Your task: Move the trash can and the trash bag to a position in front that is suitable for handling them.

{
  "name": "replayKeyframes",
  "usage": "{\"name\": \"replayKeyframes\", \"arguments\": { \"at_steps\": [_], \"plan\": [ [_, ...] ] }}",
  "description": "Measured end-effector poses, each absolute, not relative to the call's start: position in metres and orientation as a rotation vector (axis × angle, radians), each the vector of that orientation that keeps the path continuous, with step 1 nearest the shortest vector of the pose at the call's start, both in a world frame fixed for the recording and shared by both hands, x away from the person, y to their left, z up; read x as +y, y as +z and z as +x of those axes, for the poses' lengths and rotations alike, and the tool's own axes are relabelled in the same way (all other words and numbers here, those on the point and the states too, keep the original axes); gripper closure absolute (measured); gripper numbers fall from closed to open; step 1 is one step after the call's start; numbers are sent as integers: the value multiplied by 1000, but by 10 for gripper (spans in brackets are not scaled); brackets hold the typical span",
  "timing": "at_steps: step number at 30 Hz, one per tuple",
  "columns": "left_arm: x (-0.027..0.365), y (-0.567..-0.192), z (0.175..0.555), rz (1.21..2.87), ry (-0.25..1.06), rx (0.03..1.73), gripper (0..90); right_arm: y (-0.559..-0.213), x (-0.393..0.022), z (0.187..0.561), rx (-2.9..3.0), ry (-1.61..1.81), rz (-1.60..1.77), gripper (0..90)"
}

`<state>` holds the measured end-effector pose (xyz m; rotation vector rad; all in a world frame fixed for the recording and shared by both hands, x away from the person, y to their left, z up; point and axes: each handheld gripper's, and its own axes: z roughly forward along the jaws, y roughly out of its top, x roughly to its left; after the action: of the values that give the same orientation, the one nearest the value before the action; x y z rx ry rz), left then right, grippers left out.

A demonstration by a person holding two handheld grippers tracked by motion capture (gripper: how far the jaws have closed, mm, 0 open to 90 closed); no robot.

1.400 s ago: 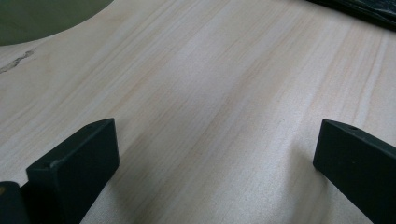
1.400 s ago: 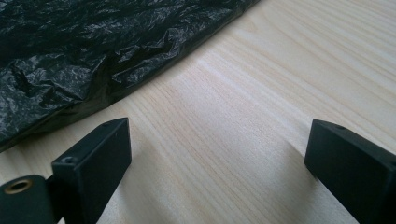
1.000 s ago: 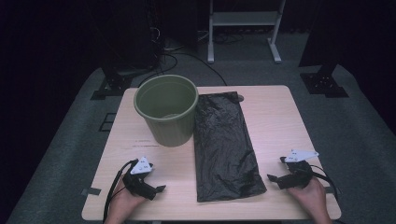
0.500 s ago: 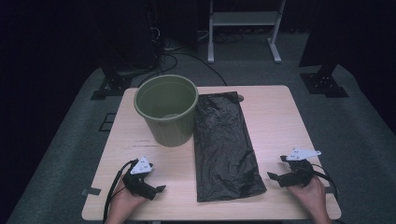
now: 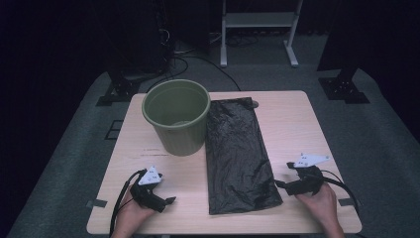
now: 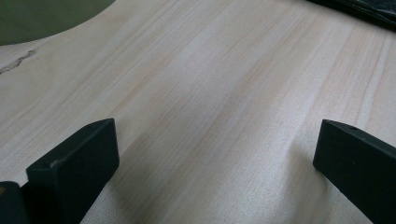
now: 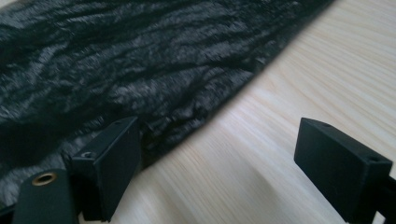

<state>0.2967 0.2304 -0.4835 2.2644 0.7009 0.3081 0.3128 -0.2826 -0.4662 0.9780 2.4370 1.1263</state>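
Right gripper view, hand-held gripper [image 7: 215, 158] gaping, bag edge [image 7: 224, 100] beside jaw

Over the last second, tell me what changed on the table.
The right tongs edged toward the near right edge of the black bag, jaws just closing a little, nothing between them yet. The left tongs, the green bucket and the bag stayed put.

I see bin [image 5: 176, 116] on table [image 5: 292, 119], back-left; bag [image 5: 240, 153] flat just right of it, w/ grippers at near edge.
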Motion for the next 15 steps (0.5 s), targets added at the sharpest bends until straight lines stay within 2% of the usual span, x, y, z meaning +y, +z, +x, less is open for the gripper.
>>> {"name": "replayKeyframes", "arguments": {
  "at_steps": [11,15],
  "plan": [
    [230,-484,297,2265,308,701,0,-474,-256,324,2494,1089,941,168],
    [230,-484,297,2264,308,701,0,-480,-246,329,2524,1041,924,267]
  ]
}}
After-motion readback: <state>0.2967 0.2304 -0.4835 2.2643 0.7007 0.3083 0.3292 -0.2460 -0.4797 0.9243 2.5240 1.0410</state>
